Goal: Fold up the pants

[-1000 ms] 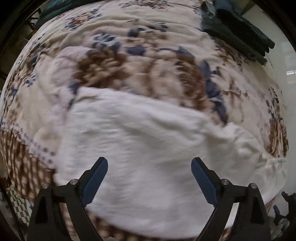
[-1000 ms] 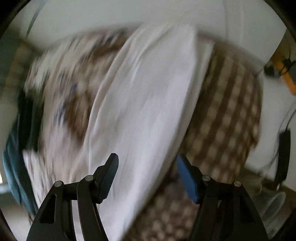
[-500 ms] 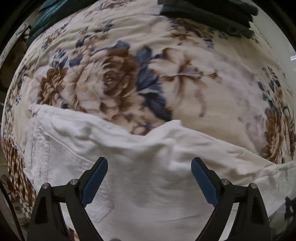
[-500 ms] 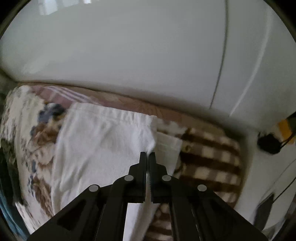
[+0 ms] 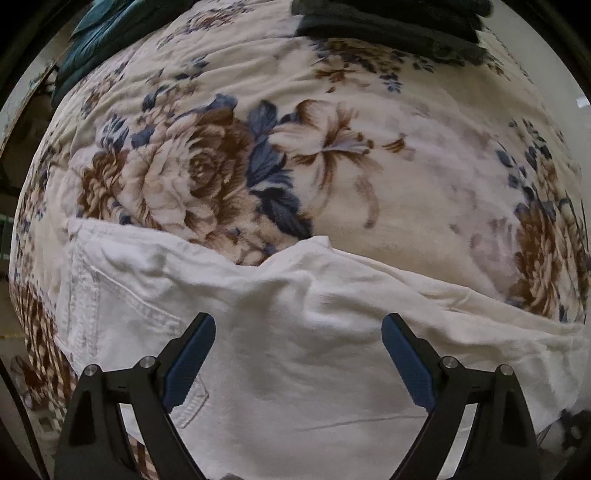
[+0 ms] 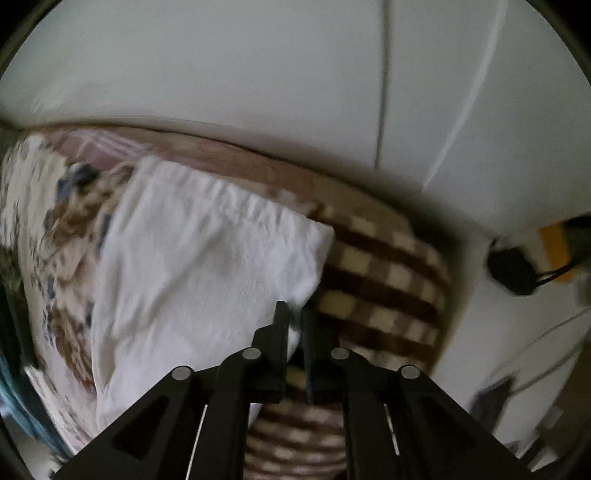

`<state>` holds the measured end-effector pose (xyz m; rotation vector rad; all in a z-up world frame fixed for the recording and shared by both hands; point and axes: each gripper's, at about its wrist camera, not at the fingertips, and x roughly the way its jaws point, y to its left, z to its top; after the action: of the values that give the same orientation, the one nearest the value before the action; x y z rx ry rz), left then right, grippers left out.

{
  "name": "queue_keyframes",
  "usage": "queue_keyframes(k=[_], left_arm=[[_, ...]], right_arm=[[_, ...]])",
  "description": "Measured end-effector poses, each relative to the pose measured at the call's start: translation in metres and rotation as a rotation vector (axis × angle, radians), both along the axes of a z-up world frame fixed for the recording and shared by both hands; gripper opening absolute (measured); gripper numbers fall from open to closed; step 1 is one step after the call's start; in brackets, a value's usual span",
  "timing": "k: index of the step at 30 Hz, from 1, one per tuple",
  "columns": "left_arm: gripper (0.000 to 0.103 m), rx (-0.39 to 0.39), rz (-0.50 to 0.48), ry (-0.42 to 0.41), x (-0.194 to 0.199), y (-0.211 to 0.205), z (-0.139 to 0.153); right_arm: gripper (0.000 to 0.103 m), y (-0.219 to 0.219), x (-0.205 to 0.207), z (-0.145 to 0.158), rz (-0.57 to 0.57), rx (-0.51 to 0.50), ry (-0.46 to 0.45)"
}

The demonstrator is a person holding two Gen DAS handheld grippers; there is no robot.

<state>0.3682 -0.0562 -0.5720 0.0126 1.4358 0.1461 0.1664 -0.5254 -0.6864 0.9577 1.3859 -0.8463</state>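
Observation:
White pants (image 5: 295,332) lie across the near part of a floral blanket (image 5: 369,166), waistband and pocket seam at the left. My left gripper (image 5: 298,343) is open and empty, hovering just above the pants' middle. In the right wrist view the pants (image 6: 207,266) lie folded with the hem end toward the far edge. My right gripper (image 6: 295,314) is nearly shut, its jaws pinching the pants' corner at the right edge.
Dark folded clothes (image 5: 388,18) sit at the blanket's far edge and teal fabric (image 5: 96,37) at the far left. A brown checkered blanket border (image 6: 380,280) hangs at the bed's edge by a white wall (image 6: 258,74). A black and yellow object (image 6: 517,269) lies at right.
The right gripper closed on the pants' corner and has lowered it onto the bed, jaws now slightly parted. The left gripper stays open and shifted little.

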Motion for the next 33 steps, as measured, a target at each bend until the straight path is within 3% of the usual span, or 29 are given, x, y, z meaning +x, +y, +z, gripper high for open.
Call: queue_keyframes(k=[2, 4, 6, 10, 13, 14, 15, 16, 20, 23, 27, 30, 31, 32, 33], left_arm=[[0.092, -0.002, -0.06, 0.022, 0.002, -0.01, 0.002], [0.092, -0.035, -0.096, 0.033, 0.007, -0.019, 0.005], [0.092, -0.121, -0.071, 0.075, 0.013, -0.021, 0.001], [0.092, -0.279, 0.065, 0.194, 0.025, -0.02, -0.025], [0.092, -0.332, 0.131, 0.242, 0.03, -0.023, -0.04], [0.092, -0.339, 0.143, 0.246, 0.031, -0.024, -0.043], [0.092, -0.327, 0.15, 0.249, 0.032, -0.026, -0.047], [0.092, -0.32, 0.156, 0.25, 0.032, -0.029, -0.05], [0.092, -0.335, 0.219, 0.249, 0.038, -0.027, -0.06], [0.092, -0.34, 0.225, 0.224, 0.045, -0.023, -0.055], [0.092, -0.319, 0.207, 0.188, 0.051, -0.018, -0.046], [0.092, -0.3, 0.182, 0.151, 0.051, -0.018, -0.032], [0.092, -0.288, 0.166, 0.126, 0.05, -0.017, -0.024], [0.092, -0.275, 0.148, 0.095, 0.048, -0.017, -0.015], [0.092, -0.262, 0.131, 0.074, 0.047, -0.017, -0.009]], right_arm=[[0.014, 0.015, 0.021, 0.03, 0.108, -0.015, -0.046], [0.029, 0.03, 0.045, 0.046, 0.218, -0.006, -0.063], [0.058, 0.044, 0.082, 0.048, 0.313, 0.059, -0.123], [0.058, 0.057, 0.141, 0.004, 0.287, 0.261, -0.1], [0.056, 0.074, 0.169, -0.033, 0.259, 0.311, 0.009], [0.044, 0.078, 0.165, -0.036, 0.247, 0.303, 0.023], [0.01, 0.08, 0.167, -0.043, 0.234, 0.281, 0.057], [0.005, 0.081, 0.166, -0.049, 0.21, 0.266, 0.082], [0.003, 0.075, 0.159, -0.039, 0.099, 0.237, 0.015], [0.002, 0.07, 0.161, -0.017, 0.088, 0.179, -0.054], [0.001, 0.052, 0.172, -0.013, 0.095, 0.098, -0.061], [0.003, 0.043, 0.18, -0.03, 0.133, 0.269, -0.088], [0.004, 0.049, 0.185, -0.022, 0.208, 0.284, -0.109], [0.013, 0.062, 0.192, -0.012, 0.319, 0.275, -0.126], [0.039, 0.077, 0.198, -0.004, 0.429, 0.259, -0.126]])
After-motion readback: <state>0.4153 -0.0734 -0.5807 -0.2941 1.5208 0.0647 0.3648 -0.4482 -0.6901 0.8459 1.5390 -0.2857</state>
